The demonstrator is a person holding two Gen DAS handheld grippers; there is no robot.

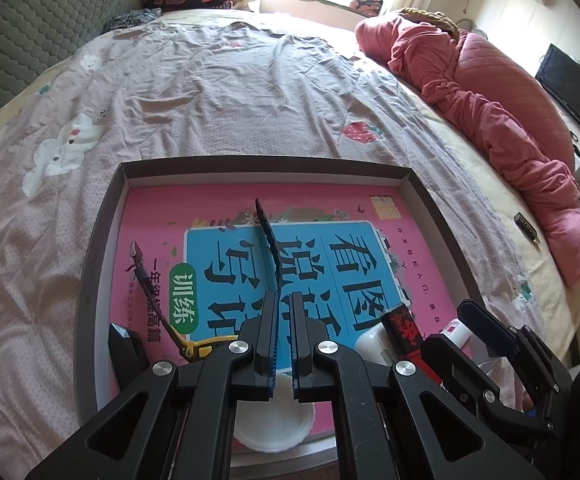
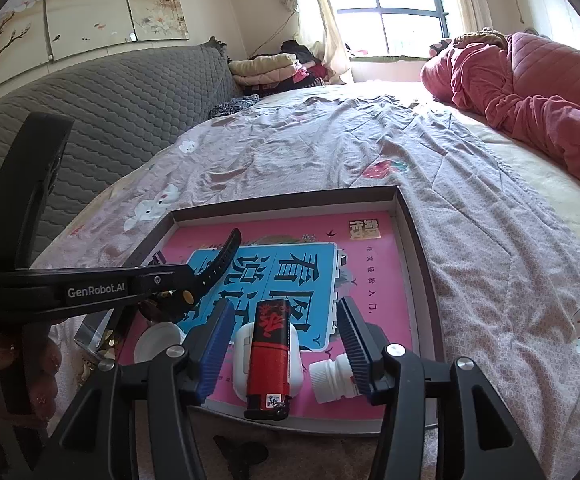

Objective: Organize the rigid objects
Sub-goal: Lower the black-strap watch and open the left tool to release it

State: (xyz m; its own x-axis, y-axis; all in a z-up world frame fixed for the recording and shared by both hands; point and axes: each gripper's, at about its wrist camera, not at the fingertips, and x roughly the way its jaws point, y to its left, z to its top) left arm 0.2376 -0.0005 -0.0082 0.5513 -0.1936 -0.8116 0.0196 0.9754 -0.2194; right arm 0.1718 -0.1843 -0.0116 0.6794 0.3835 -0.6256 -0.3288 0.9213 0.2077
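Observation:
A shallow dark tray (image 1: pixel 265 166) lies on the bed with a pink book (image 1: pixel 149 208) flat inside it. My left gripper (image 1: pixel 281 300) is shut on a thin black ridged strip (image 1: pixel 267 240) that sticks up over the book; the right wrist view shows the same left gripper (image 2: pixel 191 278) and strip (image 2: pixel 225 252) from the side. My right gripper (image 2: pixel 285 308) stands open at the tray's near edge. Between its fingers, untouched, a red and black lighter (image 2: pixel 269 356) rests on a white case (image 2: pixel 296 360). A white capped bottle (image 2: pixel 332 376) lies beside the right finger.
A white round lid (image 1: pixel 271 424) and a black and yellow tool (image 1: pixel 157 300) also lie in the tray. A pink quilt (image 1: pixel 490 100) is bunched along the bed's right side, with a small dark object (image 1: pixel 526 226) near it. A grey padded headboard (image 2: pixel 109 112) runs on the left.

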